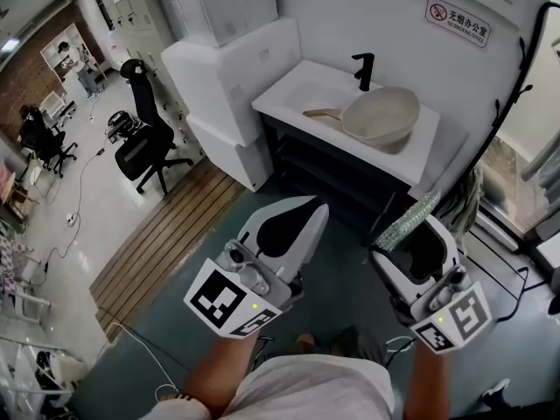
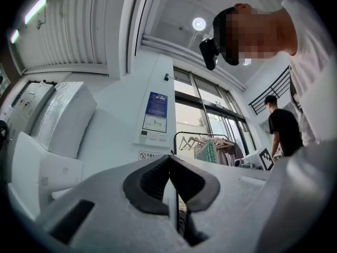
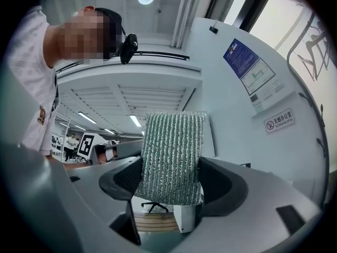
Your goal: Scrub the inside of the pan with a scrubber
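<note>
Presently, one item per line.

Right hand-held gripper (image 3: 171, 181): jaws clamped on the lower part of the scrubber (image 3: 172, 157), a green ribbed pad that stands upright above them.

Left hand-held gripper (image 2: 169, 179): jaws together, nothing between them.

Step, judged: carrying the scrubber to the work; scrubbing not begun.

Pan (image 1: 382, 116): pale, well apart from both grippers. It lies tilted on the white table (image 1: 289, 90) toward the right edge, with its handle pointing to the left edge.

Next move, judged: bring the scrubber forward and down into the bowl, face against the inner wall. The left jaws would have to part first if they are to steady the handle.

Obstacles: black faucet (image 1: 363, 71) at the back edge, just behind the pan's rim.

Surroundings: white boxes (image 1: 232, 68) by the table's left end; office chair (image 1: 144, 138) on the floor beyond.
</note>
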`<control>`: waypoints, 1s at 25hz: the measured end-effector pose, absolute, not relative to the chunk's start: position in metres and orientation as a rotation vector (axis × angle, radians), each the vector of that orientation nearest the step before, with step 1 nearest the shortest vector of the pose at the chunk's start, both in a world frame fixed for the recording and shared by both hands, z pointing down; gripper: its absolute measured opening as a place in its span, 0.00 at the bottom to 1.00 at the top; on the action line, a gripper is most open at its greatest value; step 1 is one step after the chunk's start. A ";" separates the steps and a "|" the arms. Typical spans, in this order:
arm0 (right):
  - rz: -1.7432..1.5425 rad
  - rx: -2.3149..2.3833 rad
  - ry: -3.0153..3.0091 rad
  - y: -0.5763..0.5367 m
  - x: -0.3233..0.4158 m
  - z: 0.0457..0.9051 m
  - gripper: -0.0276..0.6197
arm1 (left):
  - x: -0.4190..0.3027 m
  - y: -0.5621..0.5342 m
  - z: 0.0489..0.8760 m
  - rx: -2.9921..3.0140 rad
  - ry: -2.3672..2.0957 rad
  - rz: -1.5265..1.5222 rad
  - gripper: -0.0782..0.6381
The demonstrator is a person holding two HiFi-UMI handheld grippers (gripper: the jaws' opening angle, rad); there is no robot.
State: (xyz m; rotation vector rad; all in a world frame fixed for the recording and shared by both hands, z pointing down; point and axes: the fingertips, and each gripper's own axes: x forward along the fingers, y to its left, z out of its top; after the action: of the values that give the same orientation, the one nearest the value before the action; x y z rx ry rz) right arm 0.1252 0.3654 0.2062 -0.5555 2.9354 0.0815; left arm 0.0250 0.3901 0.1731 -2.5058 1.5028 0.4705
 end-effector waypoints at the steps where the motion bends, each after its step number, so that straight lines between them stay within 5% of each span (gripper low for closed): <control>1: 0.081 -0.560 2.938 0.365 0.123 0.207 0.57 | 0.023 0.389 0.174 -2.509 1.501 0.470 0.13; 25: 0.087 -0.496 2.946 0.168 0.092 0.202 0.57 | -0.021 0.194 0.183 -2.489 1.593 0.438 0.13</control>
State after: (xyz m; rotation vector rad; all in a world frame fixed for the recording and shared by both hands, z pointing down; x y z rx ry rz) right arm 0.0916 0.1678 0.2015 -0.4959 2.9456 0.0870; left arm -0.0208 0.1942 0.1835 -2.4894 1.5926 0.4378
